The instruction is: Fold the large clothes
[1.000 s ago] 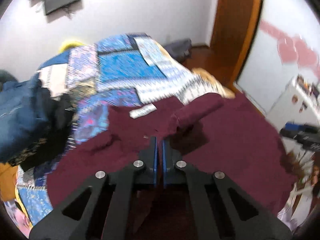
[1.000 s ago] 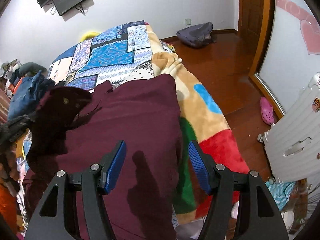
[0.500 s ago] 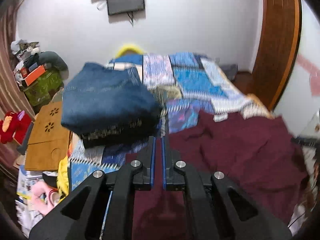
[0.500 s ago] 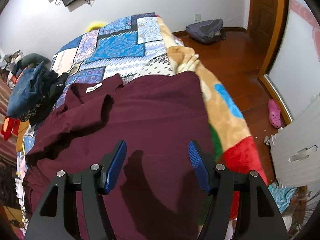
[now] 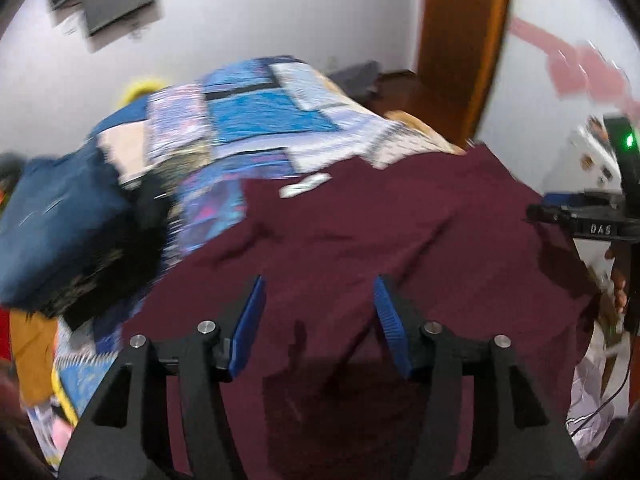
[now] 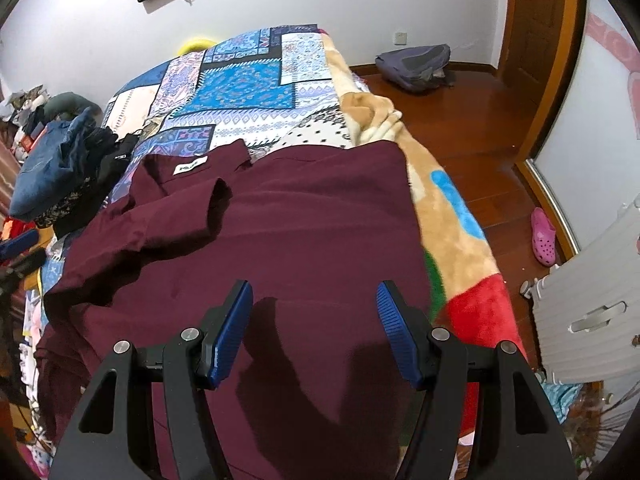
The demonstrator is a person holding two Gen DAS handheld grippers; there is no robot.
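A large maroon shirt (image 6: 288, 240) lies spread on the bed, its collar with a white label (image 6: 189, 167) at the far end and one sleeve (image 6: 176, 216) folded over its body. It also shows in the blurred left wrist view (image 5: 380, 240). My left gripper (image 5: 320, 320) is open and empty above the shirt's near part. My right gripper (image 6: 316, 328) is open and empty above the shirt's near right part. The right gripper's body (image 5: 592, 220) shows at the right edge of the left wrist view.
A blue patchwork quilt (image 6: 248, 80) covers the bed, with a bright fleece blanket (image 6: 460, 240) along its right edge. A pile of jeans and dark clothes (image 6: 60, 172) lies on the left. A grey backpack (image 6: 416, 66), a pink shoe (image 6: 543, 236) and a white suitcase (image 6: 592, 300) sit on the wooden floor.
My left gripper let go of the maroon sleeve and opened, then swung back over the shirt. The sleeve now lies folded on the shirt. The right gripper stayed open.
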